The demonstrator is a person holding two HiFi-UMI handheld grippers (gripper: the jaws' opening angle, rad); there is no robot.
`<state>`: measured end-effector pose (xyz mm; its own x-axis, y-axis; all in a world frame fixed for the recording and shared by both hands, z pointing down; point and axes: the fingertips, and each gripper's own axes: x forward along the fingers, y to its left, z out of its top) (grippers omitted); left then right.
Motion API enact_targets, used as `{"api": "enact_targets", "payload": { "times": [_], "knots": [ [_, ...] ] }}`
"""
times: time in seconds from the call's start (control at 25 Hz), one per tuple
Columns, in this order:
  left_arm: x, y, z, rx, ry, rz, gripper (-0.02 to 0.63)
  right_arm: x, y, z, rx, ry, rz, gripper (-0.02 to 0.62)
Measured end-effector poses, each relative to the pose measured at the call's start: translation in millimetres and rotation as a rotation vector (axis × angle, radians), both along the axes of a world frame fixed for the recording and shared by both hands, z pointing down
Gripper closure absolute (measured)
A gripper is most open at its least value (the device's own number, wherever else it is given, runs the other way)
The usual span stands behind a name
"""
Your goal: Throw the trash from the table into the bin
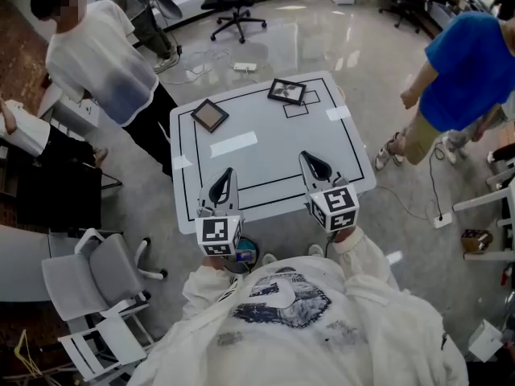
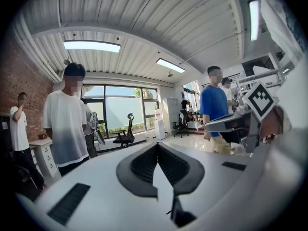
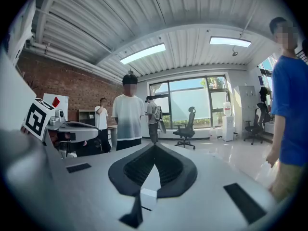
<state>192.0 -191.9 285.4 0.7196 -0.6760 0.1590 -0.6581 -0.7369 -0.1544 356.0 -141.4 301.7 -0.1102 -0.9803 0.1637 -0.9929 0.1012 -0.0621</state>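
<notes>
A white table (image 1: 265, 163) with black lines carries two dark flat frames (image 1: 209, 115) (image 1: 287, 92) and a few white paper pieces (image 1: 233, 143) (image 1: 338, 112). My left gripper (image 1: 224, 179) and right gripper (image 1: 312, 163) hover side by side over the table's near edge, pointing across it. Both are shut, with nothing between their tips. In the left gripper view the jaws meet at a point (image 2: 156, 146), and the right gripper (image 2: 236, 126) shows beside them. The right gripper view shows the same shut tip (image 3: 155, 146). A small blue-rimmed thing (image 1: 245, 253) sits under the near edge; I cannot tell if it is the bin.
A person in a white shirt (image 1: 105, 63) stands at the table's far left corner. A person in a blue shirt (image 1: 463, 75) stands to its right. White chairs (image 1: 100, 276) are at my near left, an office chair (image 1: 235, 6) beyond the table, and cables (image 1: 430, 207) on the floor at right.
</notes>
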Motion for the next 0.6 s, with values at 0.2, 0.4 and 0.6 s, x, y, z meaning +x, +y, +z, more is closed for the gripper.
{"api": "enact_targets", "payload": {
  "times": [0.2,0.4,0.6],
  "knots": [
    [0.7,2.0,0.9,-0.004,-0.003,-0.003,0.598,1.1,1.9,0.3,-0.003,-0.001,-0.003,0.578],
    [1.2,2.5,-0.4,-0.001,-0.001,-0.002,0.598,2.7,2.4,-0.2,-0.001,0.0,-0.001,0.578],
    [0.4,1.1,1.1,-0.002,-0.002,-0.004,0.598,2.5,1.2,1.5,-0.003,-0.001,0.0,0.579]
  ]
}}
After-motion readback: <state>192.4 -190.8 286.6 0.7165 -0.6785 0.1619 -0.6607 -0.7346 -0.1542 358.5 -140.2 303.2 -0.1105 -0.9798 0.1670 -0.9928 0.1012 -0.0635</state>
